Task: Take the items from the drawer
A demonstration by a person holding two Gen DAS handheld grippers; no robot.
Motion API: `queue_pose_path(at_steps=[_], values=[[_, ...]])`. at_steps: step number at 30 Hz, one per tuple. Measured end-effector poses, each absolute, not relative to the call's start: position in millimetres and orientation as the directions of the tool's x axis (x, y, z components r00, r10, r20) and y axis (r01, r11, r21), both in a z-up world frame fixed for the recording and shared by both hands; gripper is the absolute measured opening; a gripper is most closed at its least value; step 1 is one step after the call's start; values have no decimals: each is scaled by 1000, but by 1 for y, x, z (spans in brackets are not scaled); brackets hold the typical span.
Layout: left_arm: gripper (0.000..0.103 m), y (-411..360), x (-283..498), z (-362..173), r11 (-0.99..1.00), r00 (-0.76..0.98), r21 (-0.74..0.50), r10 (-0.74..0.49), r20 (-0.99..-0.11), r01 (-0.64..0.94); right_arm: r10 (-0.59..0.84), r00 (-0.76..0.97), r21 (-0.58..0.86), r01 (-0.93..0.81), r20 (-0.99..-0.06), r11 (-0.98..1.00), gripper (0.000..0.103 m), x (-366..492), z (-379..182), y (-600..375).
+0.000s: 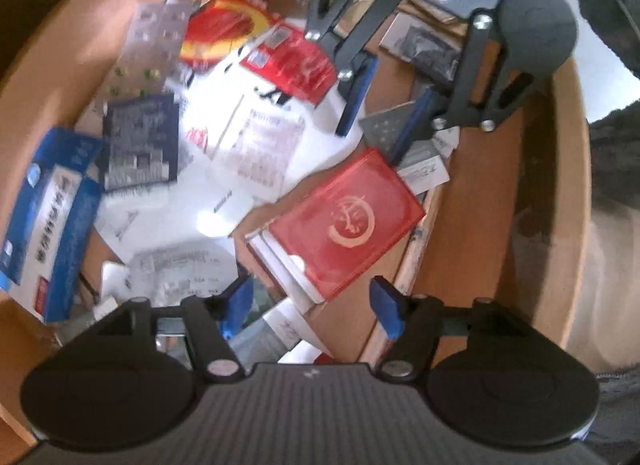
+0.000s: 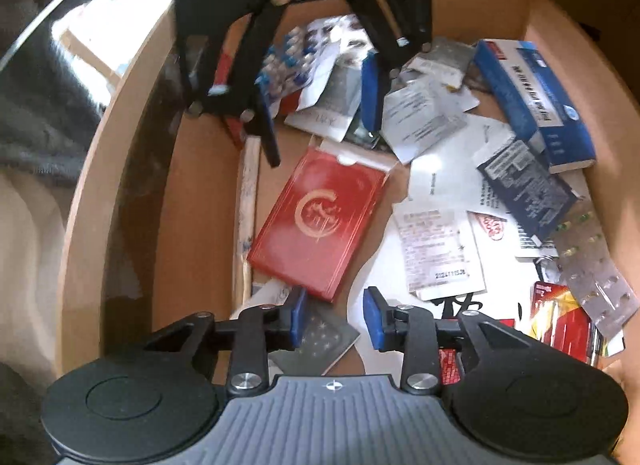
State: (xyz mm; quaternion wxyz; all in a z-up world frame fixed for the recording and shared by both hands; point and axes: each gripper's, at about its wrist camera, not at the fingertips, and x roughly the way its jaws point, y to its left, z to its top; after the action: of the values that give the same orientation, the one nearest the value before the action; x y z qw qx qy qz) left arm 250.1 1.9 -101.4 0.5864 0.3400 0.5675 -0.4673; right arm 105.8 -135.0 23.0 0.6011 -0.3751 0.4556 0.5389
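Observation:
A red card box with a gold crescent emblem (image 1: 344, 221) lies in the open wooden drawer (image 1: 568, 169); it also shows in the right wrist view (image 2: 320, 221). My left gripper (image 1: 312, 301) is open and empty, hovering just above the box's near edge. My right gripper (image 2: 334, 315) is open and empty, hovering at the box's opposite edge. Each gripper faces the other across the box: the right one (image 1: 384, 113) shows at the top of the left wrist view, the left one (image 2: 320, 97) at the top of the right wrist view.
The drawer holds a blue medicine box (image 2: 532, 101), a dark blue leaflet (image 2: 524, 185), white papers (image 2: 436, 241), silver blister packs (image 2: 596, 277), red packets (image 1: 296, 61), a grey star-print card (image 2: 320, 341) and a wooden stick (image 2: 246, 217). The drawer's side wall (image 2: 120, 169) is close by.

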Motion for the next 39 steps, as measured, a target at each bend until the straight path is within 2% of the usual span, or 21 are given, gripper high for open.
queue_pose_path(at_steps=[9, 14, 16, 21, 23, 25, 28, 29, 31, 32, 35, 39], values=[[72, -12, 256, -114, 327, -56, -112, -176, -983, 938, 314, 68, -28, -991, -947, 128, 30, 98, 24, -131], [66, -17, 271, -105, 366, -9, -97, -234, -972, 926, 361, 108, -49, -985, -926, 168, 27, 102, 39, -134], [59, -17, 270, -103, 362, -18, -109, -245, -969, 926, 377, 181, -95, -967, -908, 235, 26, 110, 49, -136], [57, -30, 269, -101, 356, -11, -100, -244, -970, 929, 415, 151, -28, -957, -897, 288, 26, 115, 70, -150], [57, -31, 271, -103, 351, -7, -92, -236, -972, 932, 407, 108, 9, -961, -907, 275, 26, 113, 64, -148], [54, -31, 272, -103, 353, -9, -96, -240, -971, 931, 392, 78, 34, -963, -917, 269, 26, 120, 41, -139], [50, -29, 273, -98, 352, 8, -77, -233, -972, 933, 375, 57, 51, -961, -925, 273, 27, 120, 36, -138], [50, -27, 273, -96, 352, 10, -72, -224, -975, 933, 377, 56, 55, -959, -924, 277, 29, 121, 37, -139], [64, -29, 269, -95, 360, 21, -57, -209, -978, 931, 373, 59, 45, -963, -926, 266, 30, 120, 38, -140], [66, -29, 267, -93, 361, 22, -53, -201, -979, 931, 370, 55, 42, -967, -928, 249, 30, 118, 38, -141], [66, -8, 262, -80, 345, -3, -67, -183, -983, 936, 352, 48, 25, -979, -935, 200, 30, 112, 38, -140], [68, 0, 263, -95, 322, -25, -69, -141, -990, 944, 324, 6, 40, -990, -946, 136, 30, 102, 32, -138]])
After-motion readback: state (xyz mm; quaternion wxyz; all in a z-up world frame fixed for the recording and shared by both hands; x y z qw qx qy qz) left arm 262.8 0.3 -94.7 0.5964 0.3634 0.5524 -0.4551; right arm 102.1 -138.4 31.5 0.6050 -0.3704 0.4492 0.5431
